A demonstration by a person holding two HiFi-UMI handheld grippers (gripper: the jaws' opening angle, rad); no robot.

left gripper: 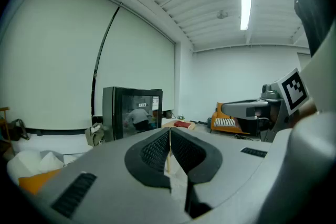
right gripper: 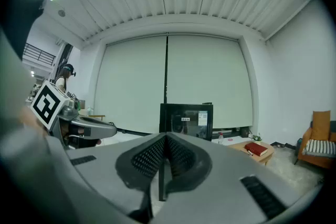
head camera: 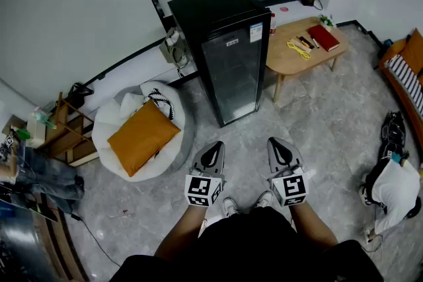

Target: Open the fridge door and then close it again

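Overhead, from the head view, the black glass-door fridge stood against the wall with its door closed, a wooden table just beside it. The left gripper and right gripper were held side by side, well short of the fridge. In the left gripper view, the jaws were pressed together, empty, with the fridge ahead to the left. In the right gripper view, the jaws likewise met on nothing, with the fridge straight ahead.
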